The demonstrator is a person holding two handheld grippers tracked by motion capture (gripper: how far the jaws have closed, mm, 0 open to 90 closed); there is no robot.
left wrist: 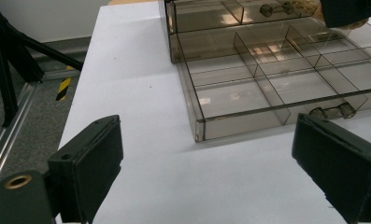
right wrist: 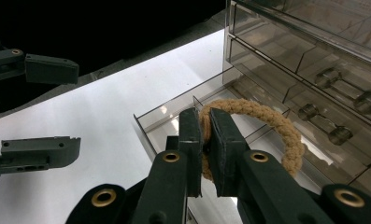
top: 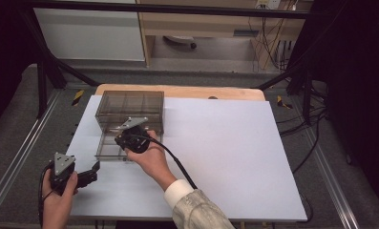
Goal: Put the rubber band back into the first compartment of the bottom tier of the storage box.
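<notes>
A smoky clear drawer cabinet [top: 130, 107] stands at the back left of the white table top [top: 225, 152]. Its lowest drawer [top: 111, 151] is pulled out, and in the left gripper view that drawer [left wrist: 248, 93] shows several bare compartments. My right gripper [top: 126, 139] hovers over the drawer. In the right gripper view the right gripper [right wrist: 205, 135] is shut on a tan rope ring [right wrist: 279, 128], held above the drawer [right wrist: 169, 116]. My left gripper [top: 92, 174] rests at the front left of the table; in the left gripper view the left gripper [left wrist: 211, 163] is open with nothing between its jaws.
The cabinet's upper drawers [right wrist: 323, 70] are closed, their round handles facing out. A wooden board edge [top: 177, 90] shows behind the white top. Metal frame rails [top: 15, 157] and cables [top: 311, 124] run along both sides of the table.
</notes>
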